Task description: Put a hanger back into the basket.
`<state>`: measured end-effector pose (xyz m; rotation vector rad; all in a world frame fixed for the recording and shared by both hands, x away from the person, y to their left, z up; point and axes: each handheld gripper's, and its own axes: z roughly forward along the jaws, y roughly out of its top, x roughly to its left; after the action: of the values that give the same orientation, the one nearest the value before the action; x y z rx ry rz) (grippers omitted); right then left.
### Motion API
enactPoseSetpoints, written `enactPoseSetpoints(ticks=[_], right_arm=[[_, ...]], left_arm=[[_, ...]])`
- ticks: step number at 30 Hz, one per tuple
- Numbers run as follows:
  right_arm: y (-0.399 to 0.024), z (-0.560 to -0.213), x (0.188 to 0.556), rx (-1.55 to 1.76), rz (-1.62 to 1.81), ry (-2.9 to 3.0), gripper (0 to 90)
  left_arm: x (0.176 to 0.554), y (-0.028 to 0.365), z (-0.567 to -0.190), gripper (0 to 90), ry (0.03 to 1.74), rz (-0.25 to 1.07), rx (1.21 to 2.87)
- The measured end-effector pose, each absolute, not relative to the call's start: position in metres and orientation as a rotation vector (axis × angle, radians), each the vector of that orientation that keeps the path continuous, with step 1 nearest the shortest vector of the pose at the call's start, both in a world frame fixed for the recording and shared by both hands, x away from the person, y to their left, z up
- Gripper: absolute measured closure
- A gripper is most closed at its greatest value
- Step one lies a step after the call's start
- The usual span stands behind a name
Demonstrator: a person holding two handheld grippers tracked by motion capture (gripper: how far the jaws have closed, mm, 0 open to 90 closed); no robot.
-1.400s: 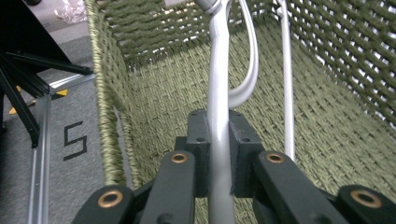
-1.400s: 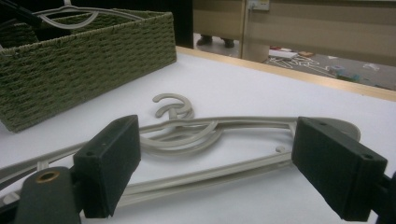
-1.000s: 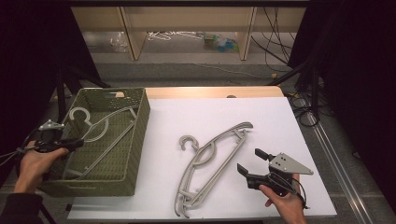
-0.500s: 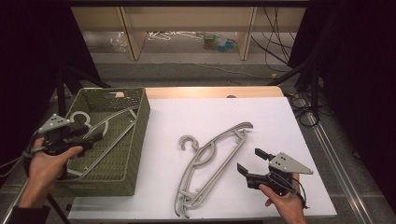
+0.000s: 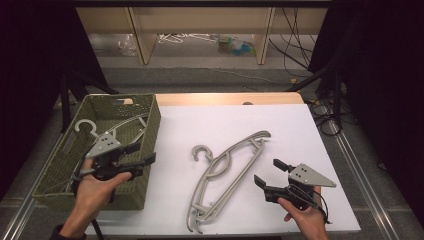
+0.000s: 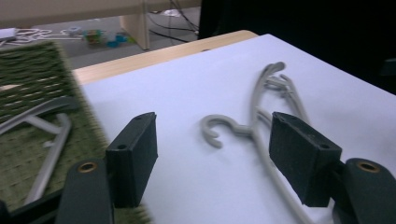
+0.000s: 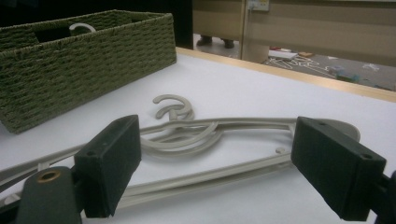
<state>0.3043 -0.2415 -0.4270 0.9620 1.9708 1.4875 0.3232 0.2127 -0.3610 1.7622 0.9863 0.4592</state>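
A pair of grey plastic clothes hangers (image 5: 227, 175) lies flat and stacked on the white tabletop, hooks toward the far side. It lies just ahead of the right gripper (image 5: 272, 172), and well off from the empty, spread left gripper (image 5: 137, 155).

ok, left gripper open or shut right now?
Open. The left gripper has just been opening; its jaws stand wide apart with nothing between them, above the basket edge, the hanger on the table beyond.
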Motion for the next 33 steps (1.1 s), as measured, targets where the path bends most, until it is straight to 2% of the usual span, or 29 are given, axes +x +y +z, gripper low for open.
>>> enactPoseSetpoints(ticks=[6, 20, 33], right_arm=[[-0.241, -0.428, 0.305, 0.952, 1.498, 1.968, 17.0], [-0.242, -0.427, 0.304, 0.953, 1.501, 1.968, 16.6], [-0.241, -0.427, 0.304, 0.965, 1.506, 1.979, 16.6]], left_arm=[[0.318, 0.19, -0.366, 31.0, 0.96, 0.387, 1.73], [0.31, 0.132, -0.398, 26.6, 0.862, 0.275, 1.874], [0.316, 0.119, -0.435, 19.3, 0.874, 0.213, 1.928]])
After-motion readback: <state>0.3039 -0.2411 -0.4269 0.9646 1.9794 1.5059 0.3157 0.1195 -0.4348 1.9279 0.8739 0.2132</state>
